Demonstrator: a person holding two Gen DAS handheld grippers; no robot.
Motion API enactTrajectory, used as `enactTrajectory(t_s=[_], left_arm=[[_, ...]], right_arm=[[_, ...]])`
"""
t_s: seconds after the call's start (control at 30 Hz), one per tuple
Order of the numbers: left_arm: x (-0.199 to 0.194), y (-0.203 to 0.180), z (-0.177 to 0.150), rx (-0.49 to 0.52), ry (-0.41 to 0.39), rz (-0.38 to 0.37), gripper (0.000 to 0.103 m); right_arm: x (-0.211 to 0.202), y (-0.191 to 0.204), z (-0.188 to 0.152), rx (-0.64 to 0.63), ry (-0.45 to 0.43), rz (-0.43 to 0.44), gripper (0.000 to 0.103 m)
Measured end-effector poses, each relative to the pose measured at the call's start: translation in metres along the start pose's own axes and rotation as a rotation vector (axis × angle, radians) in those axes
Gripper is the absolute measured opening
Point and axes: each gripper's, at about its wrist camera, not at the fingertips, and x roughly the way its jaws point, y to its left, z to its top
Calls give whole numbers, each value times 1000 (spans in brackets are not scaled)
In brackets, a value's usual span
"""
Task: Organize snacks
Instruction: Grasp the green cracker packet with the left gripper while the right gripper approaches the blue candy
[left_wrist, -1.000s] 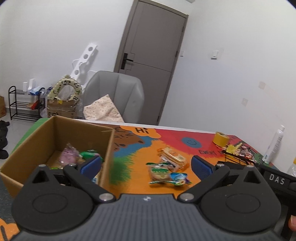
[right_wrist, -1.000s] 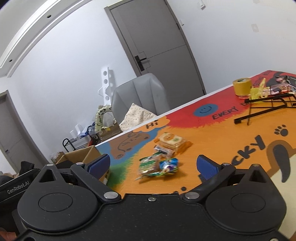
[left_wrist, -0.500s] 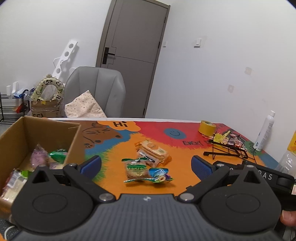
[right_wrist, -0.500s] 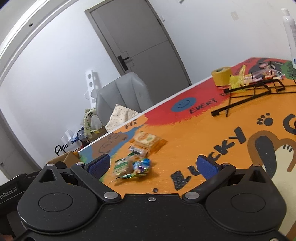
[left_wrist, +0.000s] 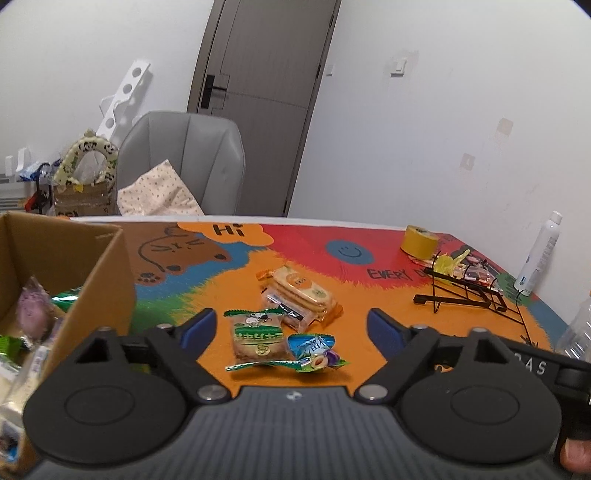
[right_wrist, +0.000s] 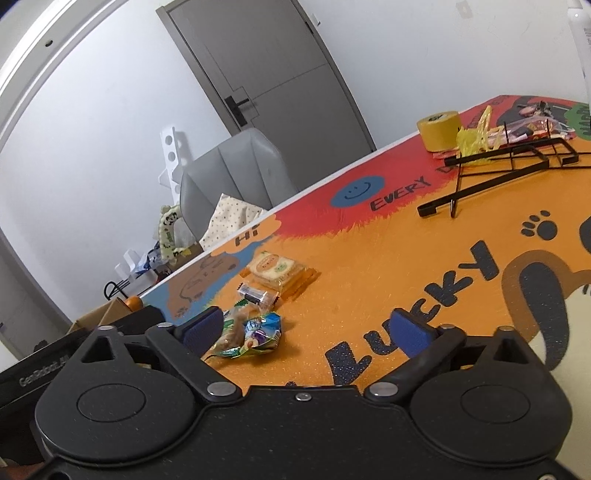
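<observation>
A: Four snack packets on desk; green-labelled biscuit packet at 12 o'clock of left gripper, between its spread jaws, long axis pointing away.

B: Right gripper: spread, empty, packets at 11 o'clock. Left nearer. Brown cardboard box at 9 o'clock.

On the orange mat, a clear-wrapped stack of round crackers lies flat behind a green-labelled biscuit packet touching a crinkled blue foil snack pouch, while the open brown cardboard box at left holds more wrapped snacks.
</observation>
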Motion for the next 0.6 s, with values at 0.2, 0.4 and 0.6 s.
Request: enactTrajectory(t_s=[0.2, 0.4, 0.6], left_arm=[[29, 2, 2, -10, 37, -3, 68], [52, 13, -5, -40, 58, 5, 67], [70, 23, -15, -32, 86, 52, 68]], right_arm=[[12, -5, 2, 15, 17, -15, 92], [22, -6, 6, 20, 25, -33, 90], [37, 4, 6, -12, 43, -46, 90]])
